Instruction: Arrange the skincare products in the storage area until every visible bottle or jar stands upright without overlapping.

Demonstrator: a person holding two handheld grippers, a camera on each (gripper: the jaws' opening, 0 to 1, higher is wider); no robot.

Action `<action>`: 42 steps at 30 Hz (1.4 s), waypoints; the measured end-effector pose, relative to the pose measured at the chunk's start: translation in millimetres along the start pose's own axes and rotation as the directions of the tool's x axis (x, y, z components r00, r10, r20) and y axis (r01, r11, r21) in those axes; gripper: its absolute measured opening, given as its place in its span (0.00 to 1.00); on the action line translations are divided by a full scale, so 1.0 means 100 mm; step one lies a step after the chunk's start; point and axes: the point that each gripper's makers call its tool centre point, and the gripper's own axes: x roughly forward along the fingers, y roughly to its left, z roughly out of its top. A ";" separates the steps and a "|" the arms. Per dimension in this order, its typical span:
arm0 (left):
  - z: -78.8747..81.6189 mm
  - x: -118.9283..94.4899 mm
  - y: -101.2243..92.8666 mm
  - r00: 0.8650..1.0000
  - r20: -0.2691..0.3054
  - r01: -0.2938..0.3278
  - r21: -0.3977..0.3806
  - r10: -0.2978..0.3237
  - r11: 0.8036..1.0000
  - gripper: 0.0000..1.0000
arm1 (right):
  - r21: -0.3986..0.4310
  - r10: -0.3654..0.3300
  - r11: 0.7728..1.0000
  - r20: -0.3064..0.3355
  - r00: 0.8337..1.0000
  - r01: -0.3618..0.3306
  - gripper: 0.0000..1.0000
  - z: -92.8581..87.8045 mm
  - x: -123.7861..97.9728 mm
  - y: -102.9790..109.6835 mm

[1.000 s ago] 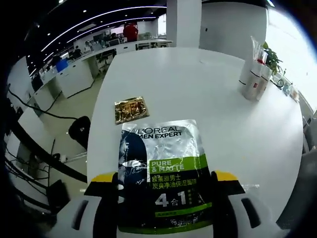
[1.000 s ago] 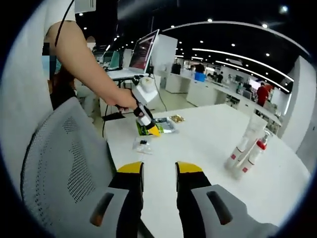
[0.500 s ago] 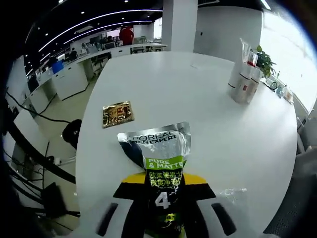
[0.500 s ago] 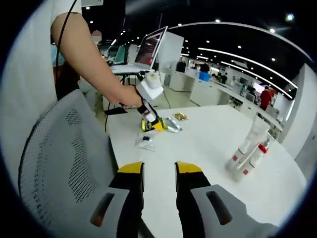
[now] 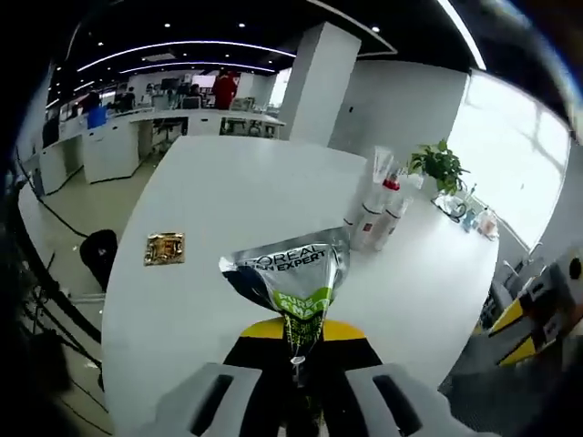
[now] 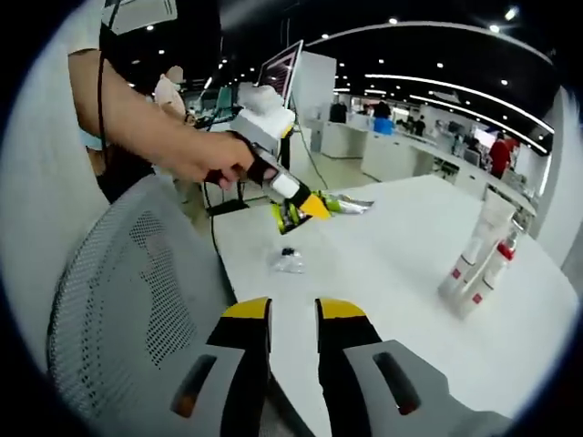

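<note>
My left gripper is shut on the lower end of a silver and green L'Oreal Men Expert sachet, holding it in the air above the white table. In the right gripper view a hand holds the left gripper with the sachet sticking out over the table's near corner. White tubes with red print stand upright together far across the table. My right gripper hangs over the table edge, jaws a little apart, nothing between them.
A gold sachet lies flat at the table's left. A small clear plastic packet lies near the corner. A grey mesh chair back stands close at the left. A potted plant sits beyond the tubes.
My left gripper shut on the sachet, which lay flat, and lifted it off the table. The right gripper's jaws have drawn slightly closer together.
</note>
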 end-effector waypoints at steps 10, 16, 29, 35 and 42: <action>-0.30 -0.41 -0.72 0.995 -0.013 0.103 -0.002 -0.103 0.995 0.10 | 0.052 0.002 0.999 0.132 0.991 -0.008 0.22 0.27 -0.11 0.04; -0.20 -0.51 -0.95 0.979 0.067 0.188 0.092 -0.194 0.978 0.10 | 0.216 -0.004 0.974 0.324 0.946 -0.070 0.44 0.60 -0.30 -0.01; -0.29 -0.61 -1.31 0.943 0.045 0.293 0.358 -0.330 0.886 0.10 | 0.469 0.038 0.855 0.369 0.929 -0.221 0.41 0.62 -0.36 -0.05; -0.33 -0.63 -1.50 0.923 0.031 0.318 0.496 -0.383 0.808 0.10 | 0.664 0.053 0.677 0.387 0.921 -0.318 0.29 0.57 -0.33 -0.15; -0.43 -0.60 -1.49 0.930 -0.019 0.321 0.528 -0.366 0.786 0.13 | 0.640 0.050 0.732 0.287 0.957 -0.231 0.10 0.40 -0.27 -0.13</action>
